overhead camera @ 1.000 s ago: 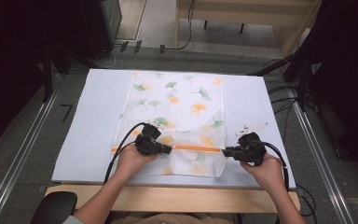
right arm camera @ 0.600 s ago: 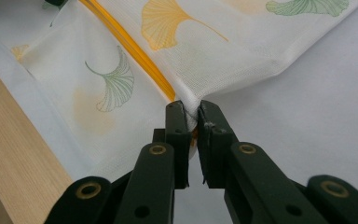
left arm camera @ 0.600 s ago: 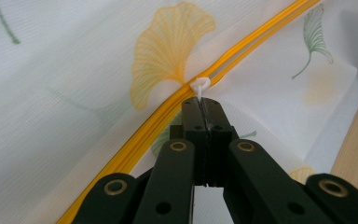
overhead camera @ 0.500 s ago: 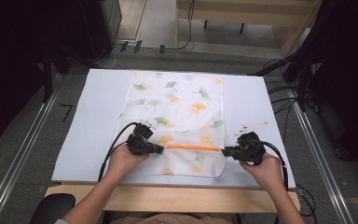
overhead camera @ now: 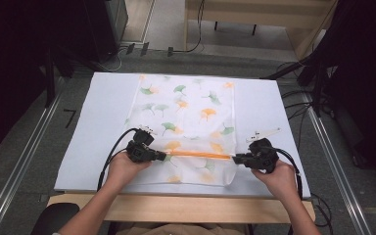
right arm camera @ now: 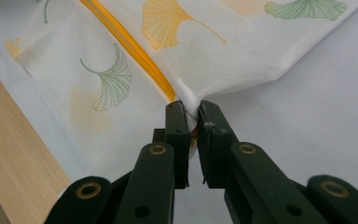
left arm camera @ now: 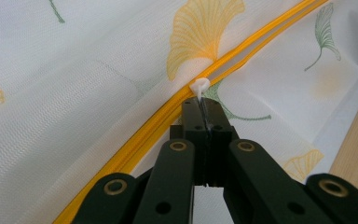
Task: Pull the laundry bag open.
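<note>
Crosswise, orange zipper (overhead camera: 198, 155) running left–right, left gripper (overhead camera: 162, 155) pinching its white pull (left arm camera: 199, 87), right gripper (overhead camera: 235, 158) clamping bag edge (right arm camera: 191, 105).

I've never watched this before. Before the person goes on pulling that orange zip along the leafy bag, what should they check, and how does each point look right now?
1. Left gripper shut on the small white zipper pull: ok, the jaws pinch its tab.
2. Right gripper clamped on the end of the white mesh bag printed with green and orange ginkgo leaves: ok, fabric is bunched between the jaws.
3. Orange zipper stretched straight between the grippers: ok in the high view.
4. Mesh caught in the slider: cannot tell.
5. Bag lying flat on the pale table sheet: ok.
6. Cables clear of the zipper's path: ok.
</note>
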`<state>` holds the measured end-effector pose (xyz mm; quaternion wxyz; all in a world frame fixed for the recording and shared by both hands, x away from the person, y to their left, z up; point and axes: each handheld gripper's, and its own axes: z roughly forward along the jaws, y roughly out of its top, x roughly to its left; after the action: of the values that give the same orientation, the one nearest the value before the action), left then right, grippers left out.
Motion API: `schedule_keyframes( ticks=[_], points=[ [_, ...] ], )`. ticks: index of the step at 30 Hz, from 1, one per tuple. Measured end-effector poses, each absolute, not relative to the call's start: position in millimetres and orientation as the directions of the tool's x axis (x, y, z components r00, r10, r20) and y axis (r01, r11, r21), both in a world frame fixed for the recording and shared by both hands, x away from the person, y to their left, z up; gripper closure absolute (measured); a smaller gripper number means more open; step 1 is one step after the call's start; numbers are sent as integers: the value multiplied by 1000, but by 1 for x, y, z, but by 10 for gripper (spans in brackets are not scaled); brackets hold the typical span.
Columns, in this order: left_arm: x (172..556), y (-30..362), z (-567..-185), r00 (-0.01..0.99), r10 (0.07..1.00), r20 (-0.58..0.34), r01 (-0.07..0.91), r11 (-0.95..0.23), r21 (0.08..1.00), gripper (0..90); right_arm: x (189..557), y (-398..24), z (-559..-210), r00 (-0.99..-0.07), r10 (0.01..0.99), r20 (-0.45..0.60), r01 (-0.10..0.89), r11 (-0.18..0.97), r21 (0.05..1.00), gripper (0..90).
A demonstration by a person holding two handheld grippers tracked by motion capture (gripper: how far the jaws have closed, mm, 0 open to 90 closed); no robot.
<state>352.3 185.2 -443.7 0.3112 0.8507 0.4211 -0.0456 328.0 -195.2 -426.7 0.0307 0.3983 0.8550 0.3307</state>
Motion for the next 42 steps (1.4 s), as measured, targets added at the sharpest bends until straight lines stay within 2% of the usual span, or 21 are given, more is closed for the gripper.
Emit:
schedule_keyframes(
  ticks=[24,42],
  points=[
    [356,187,-444,642,680,-356,745,-442,500,900,327,-199,-427,-679,702,218,664,459,591,849],
    [357,211,-445,606,707,-365,774,-417,476,900,330,-199,-427,-684,694,223,662,463,589,848]
  ],
)
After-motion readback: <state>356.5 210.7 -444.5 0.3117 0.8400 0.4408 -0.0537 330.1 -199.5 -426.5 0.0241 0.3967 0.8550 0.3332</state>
